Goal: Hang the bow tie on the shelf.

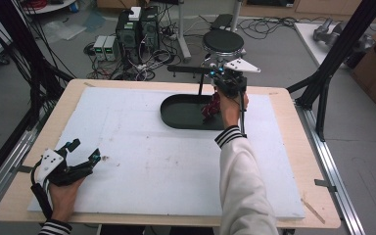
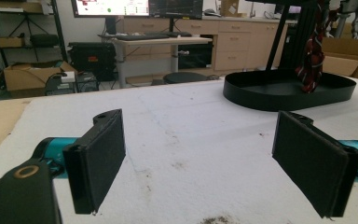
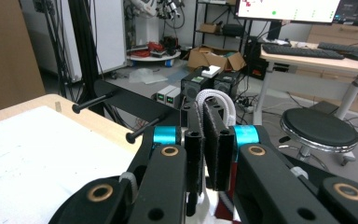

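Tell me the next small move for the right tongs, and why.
Probably raise the right tongs a bit more toward the rack pegs. They are shut on a red patterned cloth with a white loop, which hangs over the black tray, below the rack.

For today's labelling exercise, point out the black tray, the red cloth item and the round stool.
black tray (image 2: 261, 100): left gripper view, near outer wall.
red cloth item (image 2: 311, 60): left gripper view, hanging middle.
round stool (image 3: 319, 128): right gripper view, seat top.

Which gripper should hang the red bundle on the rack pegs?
Right. The right gripper is shut on the red bundle above the black tray, with the rack pegs just ahead. The left gripper rests open at the near-left table corner.
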`<action>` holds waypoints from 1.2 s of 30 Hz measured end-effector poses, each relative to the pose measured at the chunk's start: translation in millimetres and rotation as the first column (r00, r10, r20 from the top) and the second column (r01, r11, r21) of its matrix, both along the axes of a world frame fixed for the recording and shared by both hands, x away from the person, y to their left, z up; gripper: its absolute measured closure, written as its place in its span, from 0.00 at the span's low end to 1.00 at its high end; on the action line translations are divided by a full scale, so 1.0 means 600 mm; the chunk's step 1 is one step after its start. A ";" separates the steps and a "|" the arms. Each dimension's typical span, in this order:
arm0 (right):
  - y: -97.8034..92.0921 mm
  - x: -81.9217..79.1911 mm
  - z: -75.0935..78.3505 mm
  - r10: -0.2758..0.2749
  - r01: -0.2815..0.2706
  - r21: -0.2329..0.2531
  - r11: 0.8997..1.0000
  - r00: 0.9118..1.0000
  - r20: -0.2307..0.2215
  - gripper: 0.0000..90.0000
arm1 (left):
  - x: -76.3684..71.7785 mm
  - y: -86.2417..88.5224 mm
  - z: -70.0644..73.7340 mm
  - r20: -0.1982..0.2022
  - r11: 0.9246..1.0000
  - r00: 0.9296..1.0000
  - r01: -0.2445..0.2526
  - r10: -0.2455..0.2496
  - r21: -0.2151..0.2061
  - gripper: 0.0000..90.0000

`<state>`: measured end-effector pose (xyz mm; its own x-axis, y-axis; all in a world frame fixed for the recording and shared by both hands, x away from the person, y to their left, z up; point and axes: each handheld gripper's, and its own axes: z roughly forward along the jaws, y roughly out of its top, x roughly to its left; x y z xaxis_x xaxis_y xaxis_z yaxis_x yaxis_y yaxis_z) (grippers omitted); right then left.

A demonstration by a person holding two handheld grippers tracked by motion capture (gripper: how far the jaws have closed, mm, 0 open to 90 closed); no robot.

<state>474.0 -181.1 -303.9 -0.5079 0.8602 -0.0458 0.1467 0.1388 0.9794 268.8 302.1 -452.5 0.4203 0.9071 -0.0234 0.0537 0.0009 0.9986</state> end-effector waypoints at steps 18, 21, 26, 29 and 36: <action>0.032 0.027 -0.002 0.000 -0.002 -0.047 0.999 0.999 -0.033 0.96 | 0.000 0.000 0.000 0.001 1.000 1.000 -0.002 0.002 -0.002 0.19; 0.033 0.030 -0.005 0.011 -0.013 -0.047 0.999 0.999 -0.047 0.96 | 0.000 0.000 0.000 0.001 1.000 1.000 -0.001 0.001 -0.001 0.19; 0.036 0.033 -0.010 0.023 -0.027 -0.063 0.998 0.998 -0.066 0.94 | 0.000 0.000 0.000 0.000 1.000 1.000 -0.001 0.001 0.000 0.19; 0.039 0.033 -0.011 0.028 -0.033 -0.077 0.996 0.997 -0.071 0.93 | 0.000 0.000 0.000 0.000 1.000 1.000 -0.001 0.001 0.003 0.19; 0.041 0.031 -0.010 0.027 -0.034 -0.094 0.995 0.997 -0.075 0.86 | 0.000 0.000 0.000 -0.001 1.000 1.000 0.000 0.000 0.003 0.19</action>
